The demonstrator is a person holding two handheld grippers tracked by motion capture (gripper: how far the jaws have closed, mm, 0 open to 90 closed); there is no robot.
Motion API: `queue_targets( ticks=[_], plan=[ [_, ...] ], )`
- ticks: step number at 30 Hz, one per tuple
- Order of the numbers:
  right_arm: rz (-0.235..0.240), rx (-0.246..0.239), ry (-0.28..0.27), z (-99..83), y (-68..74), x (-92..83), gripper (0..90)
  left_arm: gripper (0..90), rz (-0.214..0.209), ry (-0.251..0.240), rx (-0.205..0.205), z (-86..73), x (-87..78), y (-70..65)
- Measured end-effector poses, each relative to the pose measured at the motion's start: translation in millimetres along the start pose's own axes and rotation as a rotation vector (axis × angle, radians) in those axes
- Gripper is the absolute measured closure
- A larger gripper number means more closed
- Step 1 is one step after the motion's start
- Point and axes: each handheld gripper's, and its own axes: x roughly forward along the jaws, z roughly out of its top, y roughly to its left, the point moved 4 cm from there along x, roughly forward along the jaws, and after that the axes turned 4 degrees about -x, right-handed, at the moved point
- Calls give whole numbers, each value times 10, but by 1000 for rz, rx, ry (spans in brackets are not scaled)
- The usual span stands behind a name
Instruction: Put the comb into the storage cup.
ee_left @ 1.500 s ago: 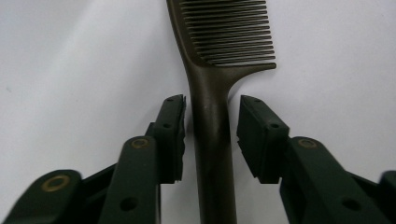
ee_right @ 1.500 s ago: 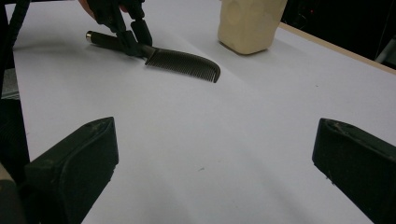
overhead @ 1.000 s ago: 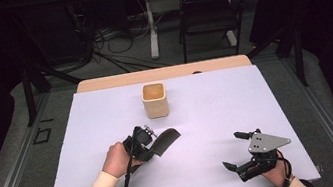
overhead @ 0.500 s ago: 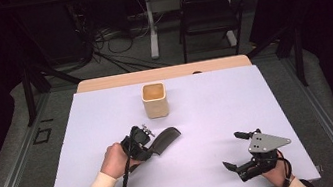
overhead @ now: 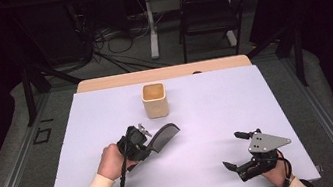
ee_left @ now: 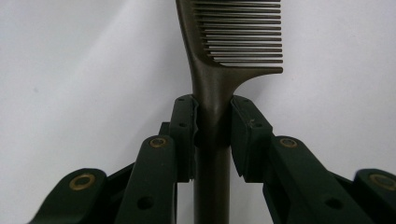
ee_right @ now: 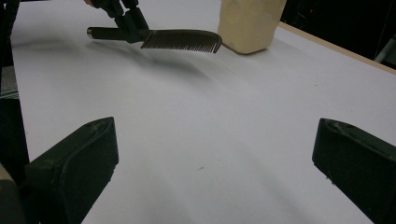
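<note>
The left gripper [overhead: 143, 146] sits a little toward seven o'clock from the middle of the white table sheet [overhead: 208, 112], and its jaws are clamped on the handle of a dark comb [overhead: 161, 138]. In the left gripper view the two pads [ee_left: 184, 128] press the handle from both sides just below where the teeth begin, and the comb [ee_left: 219, 60] runs straight ahead along the jaws. In the high view the comb's toothed end points toward two o'clock from the gripper, roughly in the direction of the cup. In the right gripper view the comb [ee_right: 180, 39] hangs nearly level above the sheet, with a soft shadow beneath it, teeth pointing down.

A pale beige square cup [overhead: 155, 100] stands upright at about twelve o'clock from the comb, near the far side of the sheet. Its mouth is open and its inside looks orange-tan; whether anything lies in it cannot be told. In the right gripper view the comb's tip is near the cup's [ee_right: 250, 23] lower wall but apart from it.

The right gripper [overhead: 239, 152] rests at about five o'clock on the sheet, well apart from the comb and cup. Its jaws stand wide apart with only bare sheet between them, and its grey plate [overhead: 266, 142] faces up.
</note>
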Motion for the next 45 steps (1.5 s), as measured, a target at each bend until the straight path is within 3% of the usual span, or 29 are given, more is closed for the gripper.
queue_targets(
  ticks=[7, 34, 45],
  plan=[
    [-1, 1, 0, 0, -2, 2, 0, 720, 9, -51, 4, -32, -96, 12],
    [-3, 2, -1, 1, -5, -1, 0, 720, -2, -234, -62, -100, -257, 111],
    [-2, 1, 0, 2, -4, -2, 0, 721, -5, -272, -78, -115, -267, 140]
  ],
)
